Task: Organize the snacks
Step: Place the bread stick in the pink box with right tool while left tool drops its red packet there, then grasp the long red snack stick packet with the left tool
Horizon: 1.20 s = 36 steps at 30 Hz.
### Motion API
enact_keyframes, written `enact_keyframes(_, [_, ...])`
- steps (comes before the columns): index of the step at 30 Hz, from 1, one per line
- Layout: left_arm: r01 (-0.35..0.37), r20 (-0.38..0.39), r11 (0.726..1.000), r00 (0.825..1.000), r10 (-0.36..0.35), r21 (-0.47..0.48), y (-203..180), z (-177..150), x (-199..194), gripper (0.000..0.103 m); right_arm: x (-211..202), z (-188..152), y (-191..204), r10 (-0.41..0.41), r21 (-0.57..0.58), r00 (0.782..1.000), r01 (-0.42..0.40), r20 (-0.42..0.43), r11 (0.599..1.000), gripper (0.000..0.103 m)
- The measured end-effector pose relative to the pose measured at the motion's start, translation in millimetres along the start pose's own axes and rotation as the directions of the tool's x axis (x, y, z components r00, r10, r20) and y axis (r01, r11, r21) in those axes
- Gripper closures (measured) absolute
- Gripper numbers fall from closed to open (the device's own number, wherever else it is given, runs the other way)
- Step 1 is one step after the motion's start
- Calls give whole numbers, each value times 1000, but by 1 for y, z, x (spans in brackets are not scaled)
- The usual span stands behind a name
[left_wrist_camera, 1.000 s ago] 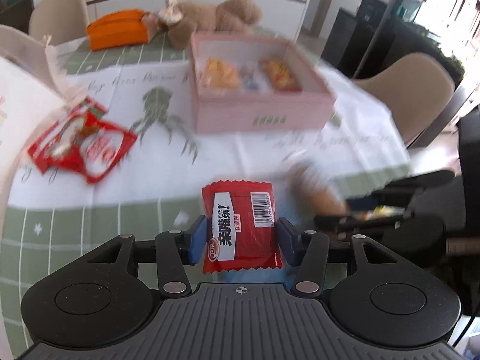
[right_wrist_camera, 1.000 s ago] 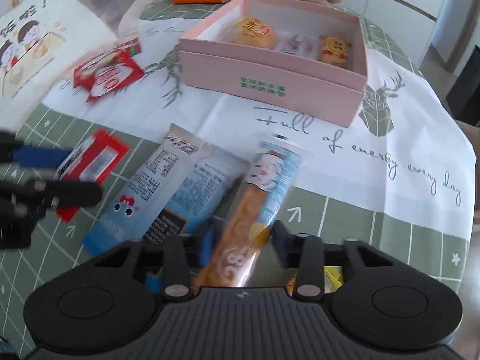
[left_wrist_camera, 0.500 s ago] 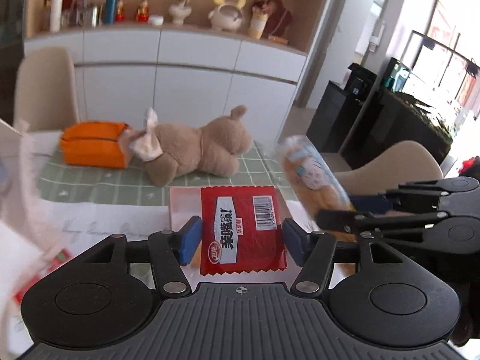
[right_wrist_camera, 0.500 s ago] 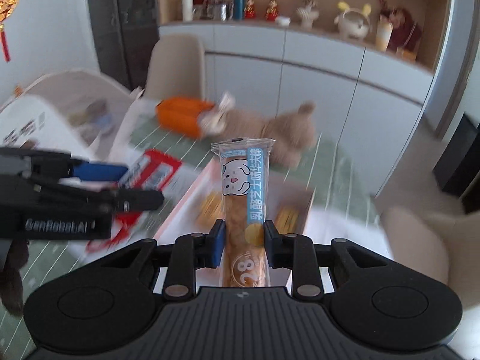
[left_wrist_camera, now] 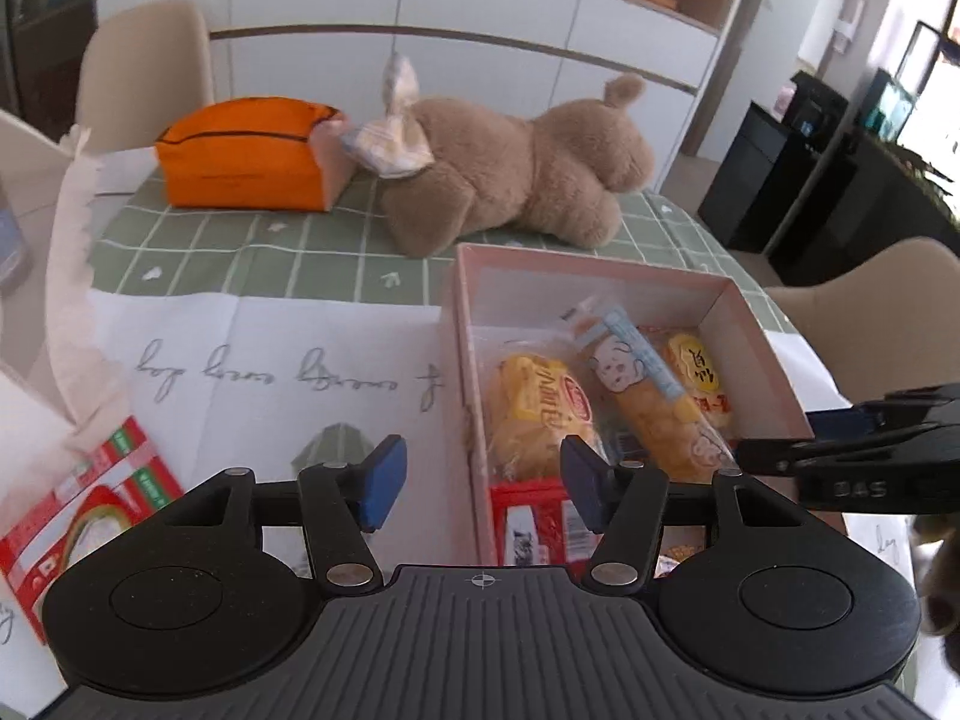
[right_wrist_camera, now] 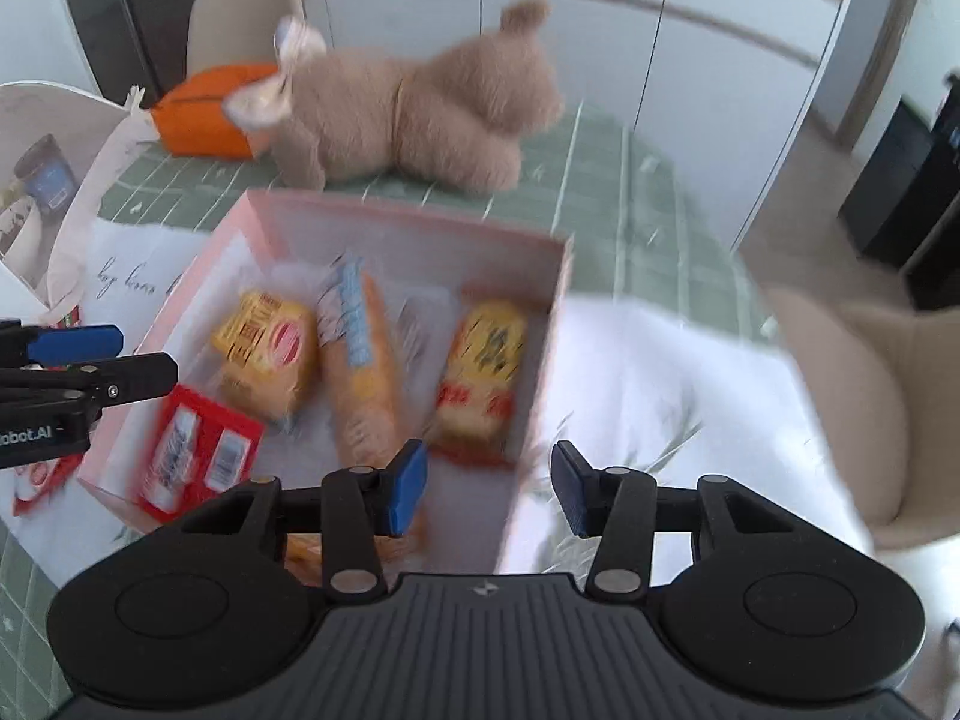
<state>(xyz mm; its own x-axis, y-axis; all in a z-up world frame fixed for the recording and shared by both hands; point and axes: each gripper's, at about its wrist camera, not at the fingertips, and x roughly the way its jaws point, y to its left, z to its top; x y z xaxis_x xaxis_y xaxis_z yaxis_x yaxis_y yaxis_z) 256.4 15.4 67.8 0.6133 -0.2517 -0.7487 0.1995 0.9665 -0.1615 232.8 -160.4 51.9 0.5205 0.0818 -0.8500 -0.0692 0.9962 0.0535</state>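
The pink box (left_wrist_camera: 774,360) (right_wrist_camera: 384,216) lies open on the table. Inside lie a red packet (left_wrist_camera: 540,516) (right_wrist_camera: 198,450), a long bread stick in a blue wrapper (left_wrist_camera: 648,396) (right_wrist_camera: 360,360), and two yellow buns (left_wrist_camera: 540,408) (right_wrist_camera: 486,360). My left gripper (left_wrist_camera: 480,480) is open and empty over the box's near left wall. My right gripper (right_wrist_camera: 489,483) is open and empty over the box's near right corner. Each gripper shows at the edge of the other's view.
A plush bear (left_wrist_camera: 516,168) and an orange tissue pouch (left_wrist_camera: 246,150) lie behind the box. Red snack packets (left_wrist_camera: 78,504) lie at the left on the white cloth. A white bag (right_wrist_camera: 42,192) stands far left. Beige chairs (left_wrist_camera: 888,306) stand around.
Both grippers have dropped toward the box and opened. The red packet and the bread stick have left them and now lie in the box.
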Motion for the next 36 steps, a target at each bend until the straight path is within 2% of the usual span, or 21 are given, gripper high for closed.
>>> enact_keyframes(3, [1, 15, 1000, 1000, -1, -29, 20, -2, -16, 41, 4, 2, 19, -38, -10, 999, 38, 7, 999, 50])
enact_keyframes(8, [-40, 41, 998, 998, 42, -53, 50, -15, -41, 41, 6, 6, 47, 64, -59, 997, -62, 37, 996, 50])
enact_keyframes(12, [-100, 22, 991, 995, 102, -88, 80, -26, -49, 41, -6, -2, 64, 80, -79, 996, -77, 33, 994, 50])
enact_keyframes(14, [-147, 6, 987, 989, 148, -71, 91, -31, -48, 41, -18, -12, 63, 96, -71, 995, -95, 15, 993, 48])
enact_keyframes(17, [-214, -36, 977, 976, 213, -26, 101, -46, -39, 41, -49, -43, 54, 78, -73, 997, -78, 4, 994, 35])
enact_keyframes(20, [-227, -67, 974, 972, 226, -3, 103, -62, -29, 40, -75, -78, 42, 56, -56, 998, -58, -32, 997, 35])
enact_keyframes(23, [-258, -45, 964, 964, 261, 66, 94, -76, -32, 40, -92, -114, 34, 22, -23, 998, -23, -63, 999, 35])
enact_keyframes(27, [-186, -64, 978, 979, 193, 90, 74, -95, -45, 41, -102, -168, 28, -42, 19, 995, 44, -91, 999, 35])
enact_keyframes(30, [-146, -81, 985, 985, 154, 92, 58, -109, -54, 44, -99, -205, 23, -73, 96, 991, 84, -114, 992, 35])
enact_keyframes(32, [-102, -100, 992, 989, 109, 68, 52, -116, -60, 53, -95, -223, 23, -58, 158, 992, 76, -112, 985, 38])
enact_keyframes(33, [-72, -119, 996, 990, 77, 47, 51, -120, -62, 62, -97, -229, 24, -42, 202, 996, 57, -78, 978, 44])
enact_keyframes(36, [-13, -172, 1000, 985, 13, -1, 48, -134, -64, 64, -95, -230, 36, 33, 238, 998, -21, -48, 971, 56])
